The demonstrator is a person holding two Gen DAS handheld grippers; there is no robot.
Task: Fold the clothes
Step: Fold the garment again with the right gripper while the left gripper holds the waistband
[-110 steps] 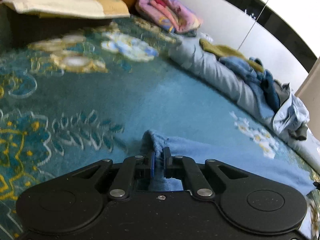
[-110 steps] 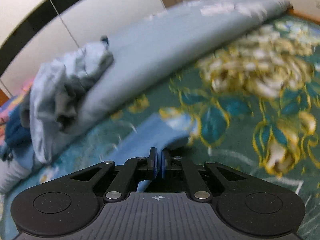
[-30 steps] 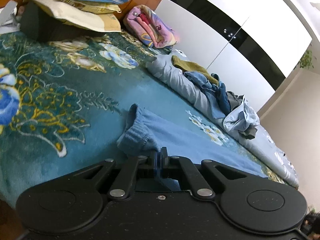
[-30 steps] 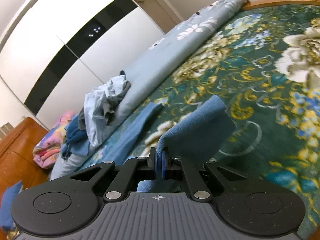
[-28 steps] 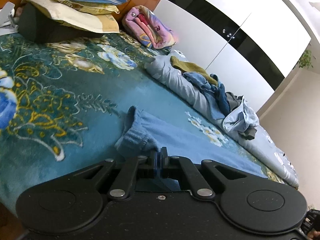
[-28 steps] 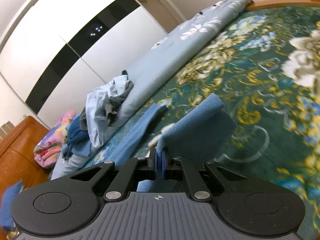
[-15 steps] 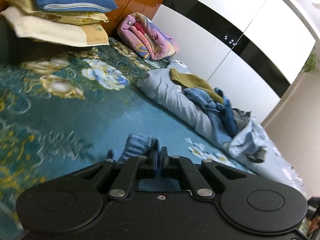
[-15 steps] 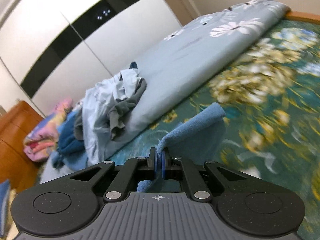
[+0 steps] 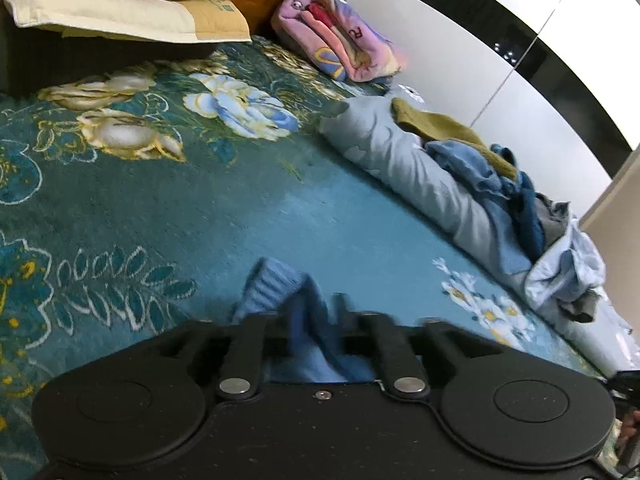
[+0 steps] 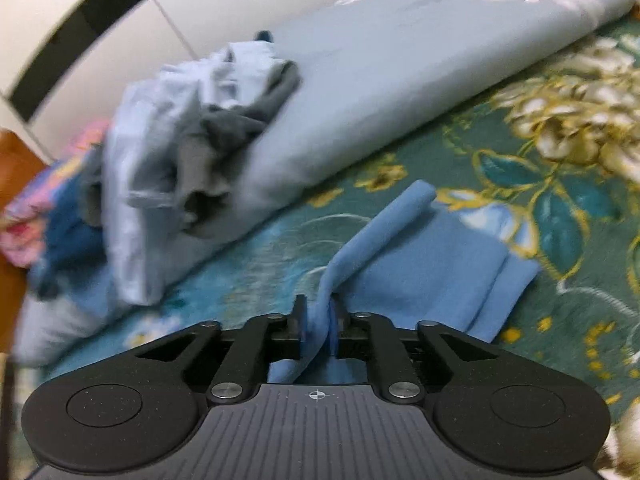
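Note:
A blue knit garment lies on the teal flowered bedspread (image 9: 168, 208). Its ribbed end (image 9: 272, 284) bunches just ahead of my left gripper (image 9: 314, 312). The left jaws are opening, and a loose fold of the blue cloth hangs between the parted fingers. In the right wrist view the garment (image 10: 432, 272) lies folded over itself in flat layers. A thin raised ridge of it runs back into my right gripper (image 10: 320, 316). Those jaws are opening too, with the strip between them resting against the right finger.
A rolled light-blue quilt (image 10: 400, 80) runs along the far side of the bed and carries a heap of crumpled clothes (image 9: 500, 184) (image 10: 192, 152). Stacked pillows (image 9: 120, 20) and a pink folded blanket (image 9: 340, 36) lie by the wooden headboard. White wardrobe doors (image 9: 460, 72) stand behind.
Both grippers carried the garment's lifted edge across the bed toward the quilt and lowered it onto itself. Both pairs of jaws, shut on the cloth before, now stand apart.

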